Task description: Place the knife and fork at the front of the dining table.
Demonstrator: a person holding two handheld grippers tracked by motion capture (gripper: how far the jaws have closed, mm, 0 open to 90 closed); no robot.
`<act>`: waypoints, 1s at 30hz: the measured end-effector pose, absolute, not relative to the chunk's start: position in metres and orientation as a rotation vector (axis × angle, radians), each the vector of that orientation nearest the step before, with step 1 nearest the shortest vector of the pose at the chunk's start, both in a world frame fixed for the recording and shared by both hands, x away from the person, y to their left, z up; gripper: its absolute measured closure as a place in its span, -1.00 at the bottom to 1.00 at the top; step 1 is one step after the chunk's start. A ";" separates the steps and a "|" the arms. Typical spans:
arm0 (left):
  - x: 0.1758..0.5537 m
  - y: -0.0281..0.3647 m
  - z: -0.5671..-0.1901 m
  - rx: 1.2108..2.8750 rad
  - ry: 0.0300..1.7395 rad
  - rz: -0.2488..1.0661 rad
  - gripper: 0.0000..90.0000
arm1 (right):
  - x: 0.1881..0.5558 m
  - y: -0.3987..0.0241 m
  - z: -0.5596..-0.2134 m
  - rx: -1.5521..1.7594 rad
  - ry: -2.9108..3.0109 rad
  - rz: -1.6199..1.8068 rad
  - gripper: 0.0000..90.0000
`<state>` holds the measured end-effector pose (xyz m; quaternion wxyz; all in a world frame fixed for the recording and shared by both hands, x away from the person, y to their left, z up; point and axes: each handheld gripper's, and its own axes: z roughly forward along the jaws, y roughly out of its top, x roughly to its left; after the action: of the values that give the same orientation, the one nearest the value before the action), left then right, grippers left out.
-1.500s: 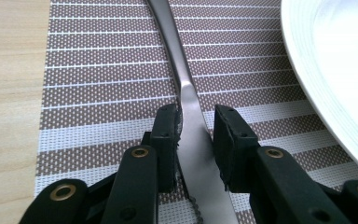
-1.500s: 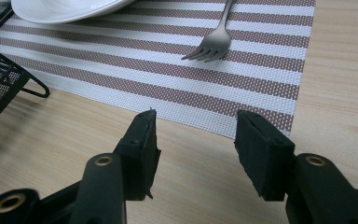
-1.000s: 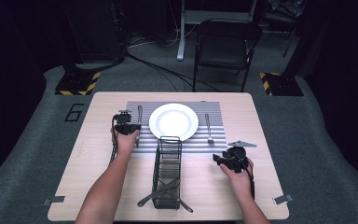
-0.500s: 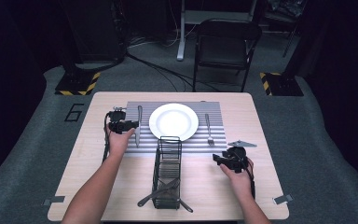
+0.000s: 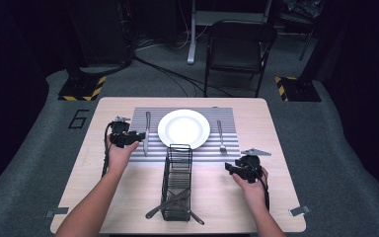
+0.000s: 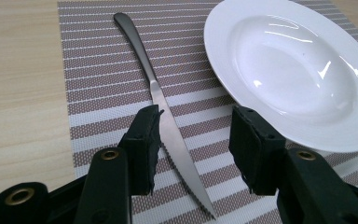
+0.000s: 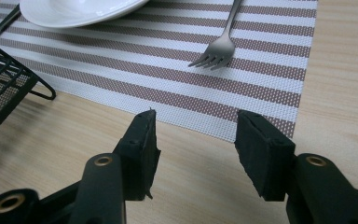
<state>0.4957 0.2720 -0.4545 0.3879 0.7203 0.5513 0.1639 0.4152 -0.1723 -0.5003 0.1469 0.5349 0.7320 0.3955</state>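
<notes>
A knife (image 6: 154, 84) lies flat on the striped placemat (image 6: 102, 56), left of the white plate (image 6: 298, 70). My left gripper (image 6: 196, 140) hovers just above the knife's blade. Its jaws have just been opening and the pads do not touch the knife. In the high view the left gripper (image 5: 128, 137) sits at the mat's left edge beside the knife (image 5: 147, 132). My right gripper (image 5: 234, 169) rests open over bare wood at the right, below the fork (image 5: 221, 136). Nothing is between its jaws (image 7: 196, 140), and the fork (image 7: 219, 44) lies ahead on the mat.
A black wire basket (image 5: 177, 180) stands lengthwise in the table's middle, below the plate (image 5: 183, 128), with cutlery (image 5: 170, 205) lying at its near end. Its corner (image 7: 0, 88) appears left of the right gripper. A folding chair (image 5: 239, 49) stands beyond the table.
The left gripper has lifted and shifted slightly beside the knife, with its jaws spread wider. The knife stays on the mat. The right hand has not moved.
</notes>
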 end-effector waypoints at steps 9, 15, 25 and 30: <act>0.468 0.279 -0.451 1.871 1.327 0.427 0.10 | 0.414 -0.172 -0.499 1.543 2.099 1.137 0.06; 0.450 0.288 -0.453 1.878 1.299 0.408 0.08 | 0.415 -0.172 -0.499 1.540 2.103 1.134 0.06; 0.424 0.302 -0.462 1.905 1.302 0.437 0.06 | 0.414 -0.171 -0.499 1.536 2.102 1.135 0.06; 0.411 0.305 -0.467 1.904 1.296 0.431 0.06 | 0.414 -0.172 -0.499 1.536 2.098 1.133 0.06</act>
<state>0.4113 0.3049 -0.4669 0.3886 0.7487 0.5096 0.1694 0.4138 -0.1723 -0.4986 0.1519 0.5352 0.7311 0.3949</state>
